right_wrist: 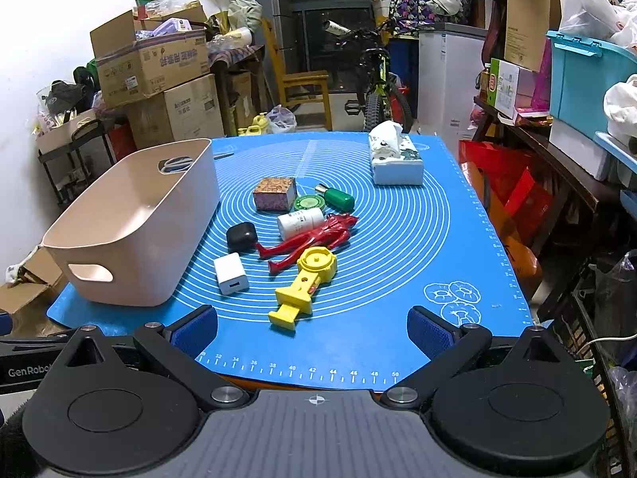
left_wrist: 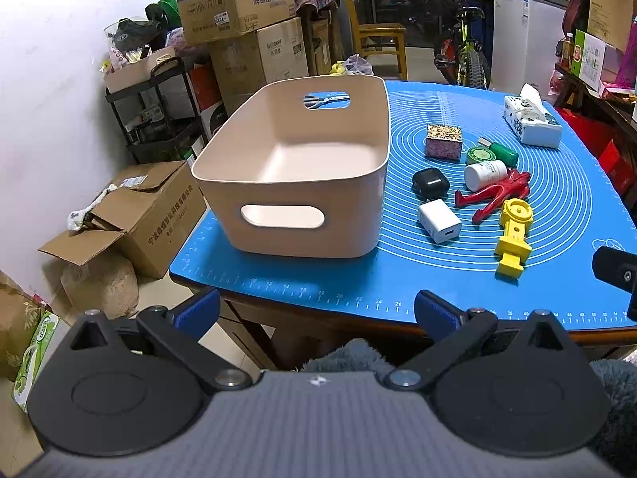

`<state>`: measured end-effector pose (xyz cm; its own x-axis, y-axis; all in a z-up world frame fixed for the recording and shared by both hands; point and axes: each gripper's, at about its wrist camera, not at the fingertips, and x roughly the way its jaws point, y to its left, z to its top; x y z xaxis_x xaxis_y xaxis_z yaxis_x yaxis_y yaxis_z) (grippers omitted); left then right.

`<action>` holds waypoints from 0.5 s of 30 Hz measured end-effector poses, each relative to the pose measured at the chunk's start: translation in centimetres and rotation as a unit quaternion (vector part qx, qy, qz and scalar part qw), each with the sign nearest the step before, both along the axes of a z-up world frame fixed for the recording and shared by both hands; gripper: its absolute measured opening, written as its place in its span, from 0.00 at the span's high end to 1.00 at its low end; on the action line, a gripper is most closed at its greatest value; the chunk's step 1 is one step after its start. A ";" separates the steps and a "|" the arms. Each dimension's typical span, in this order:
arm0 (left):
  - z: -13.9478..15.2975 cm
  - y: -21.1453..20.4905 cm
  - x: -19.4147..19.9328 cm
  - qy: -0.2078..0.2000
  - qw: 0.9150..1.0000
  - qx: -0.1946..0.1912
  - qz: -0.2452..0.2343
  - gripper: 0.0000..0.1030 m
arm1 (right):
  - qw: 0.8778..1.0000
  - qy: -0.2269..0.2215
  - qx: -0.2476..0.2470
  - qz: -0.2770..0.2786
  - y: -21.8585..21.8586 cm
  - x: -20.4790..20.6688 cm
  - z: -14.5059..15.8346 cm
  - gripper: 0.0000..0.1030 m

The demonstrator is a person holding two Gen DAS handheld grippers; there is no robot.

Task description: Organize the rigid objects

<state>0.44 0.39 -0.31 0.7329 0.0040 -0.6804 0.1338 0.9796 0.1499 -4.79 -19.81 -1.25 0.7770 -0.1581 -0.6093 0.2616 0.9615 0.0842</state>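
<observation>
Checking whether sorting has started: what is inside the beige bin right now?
The beige bin shows only a bare floor and walls; nothing lies inside. Its near wall hides the closest floor strip. Scissors show through the far handle hole, outside.

Empty pink bin [left_wrist: 294, 183] left of toys; left tool [left_wrist: 316, 310] agape

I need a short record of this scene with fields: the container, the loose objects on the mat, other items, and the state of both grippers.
container: beige bin, empty, on the left part of the blue mat
loose objects: yellow toy, red figure, white charger, black case, white bottle, green bottle, green round tin, patterned box
other items: tissue box; scissors behind the bin
left gripper: open, holds nothing
right gripper: open, holds nothing
</observation>
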 end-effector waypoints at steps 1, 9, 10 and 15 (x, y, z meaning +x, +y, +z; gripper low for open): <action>-0.1 0.0 0.0 0.000 1.000 0.000 0.001 0.00 | 1.000 0.000 0.000 0.001 0.0 0.1 0.0 0.02; -0.1 0.1 0.2 0.007 1.000 -0.002 0.001 0.00 | 1.000 0.001 -0.002 0.001 0.3 0.1 0.1 0.02; -0.1 0.0 0.2 0.007 1.000 -0.001 0.000 0.00 | 1.000 0.003 -0.001 0.002 0.4 0.1 0.1 0.02; -0.1 0.0 0.2 0.008 1.000 -0.002 0.001 0.00 | 1.000 0.005 0.001 0.004 0.5 0.4 -0.1 0.02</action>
<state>0.67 0.39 -0.39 0.7220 0.0032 -0.6918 0.1332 0.9806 0.1435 -4.35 -19.33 -1.32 0.7715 -0.1515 -0.6180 0.2555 0.9633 0.0828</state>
